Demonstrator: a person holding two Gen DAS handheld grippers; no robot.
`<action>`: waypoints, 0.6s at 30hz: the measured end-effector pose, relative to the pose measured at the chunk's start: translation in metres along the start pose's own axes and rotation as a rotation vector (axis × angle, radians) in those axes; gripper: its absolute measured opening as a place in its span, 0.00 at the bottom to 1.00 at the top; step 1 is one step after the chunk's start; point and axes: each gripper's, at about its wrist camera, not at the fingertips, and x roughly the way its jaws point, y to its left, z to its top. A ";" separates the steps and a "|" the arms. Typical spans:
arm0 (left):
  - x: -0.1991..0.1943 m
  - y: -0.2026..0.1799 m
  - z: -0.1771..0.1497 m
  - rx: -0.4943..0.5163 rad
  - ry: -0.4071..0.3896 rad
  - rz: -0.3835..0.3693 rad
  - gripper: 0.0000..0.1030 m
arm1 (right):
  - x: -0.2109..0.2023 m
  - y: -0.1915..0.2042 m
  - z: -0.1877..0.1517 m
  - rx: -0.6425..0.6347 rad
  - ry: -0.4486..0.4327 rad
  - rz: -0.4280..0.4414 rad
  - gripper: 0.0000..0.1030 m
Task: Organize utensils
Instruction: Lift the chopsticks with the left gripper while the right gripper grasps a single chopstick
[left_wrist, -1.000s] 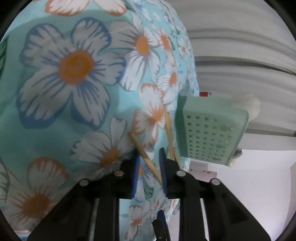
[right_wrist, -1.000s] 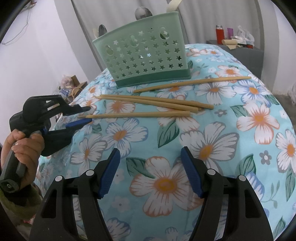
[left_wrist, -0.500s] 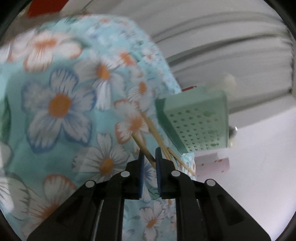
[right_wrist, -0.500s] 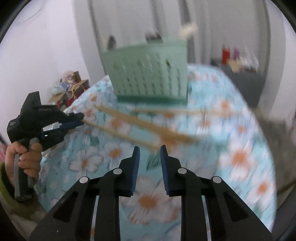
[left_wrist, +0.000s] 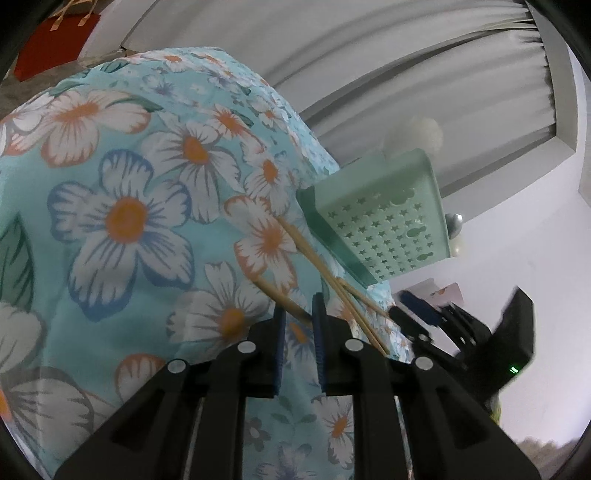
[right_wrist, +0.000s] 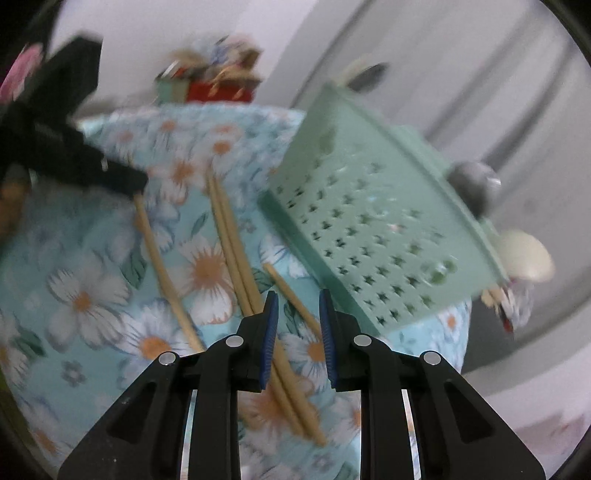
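The left gripper (left_wrist: 298, 325) pinches the end of one thin wooden chopstick (left_wrist: 282, 297) on the flowered blue tablecloth (left_wrist: 122, 221), just before the mint-green perforated plastic utensil basket (left_wrist: 388, 225). The right gripper (right_wrist: 295, 314) has just been closing, nearly shut, on nothing; the pair of chopsticks (right_wrist: 236, 254) lies beside its jaws. I think the stick may pivot and slip, because the hold is at its very tip.

No writing, label, brand or number can be read in either wrist view. The only sign is a small green indicator light (left_wrist: 513, 369) glowing on the black gripper body at about four o'clock in the left wrist view.
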 end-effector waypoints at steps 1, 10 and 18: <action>0.000 0.001 -0.001 0.003 0.000 -0.001 0.13 | 0.007 0.002 0.002 -0.030 0.015 0.005 0.19; 0.000 0.004 -0.001 0.002 0.002 -0.030 0.13 | 0.045 0.007 0.011 -0.267 0.110 0.051 0.19; 0.001 0.003 -0.001 0.004 -0.001 -0.028 0.13 | 0.075 0.002 0.029 -0.307 0.125 0.068 0.19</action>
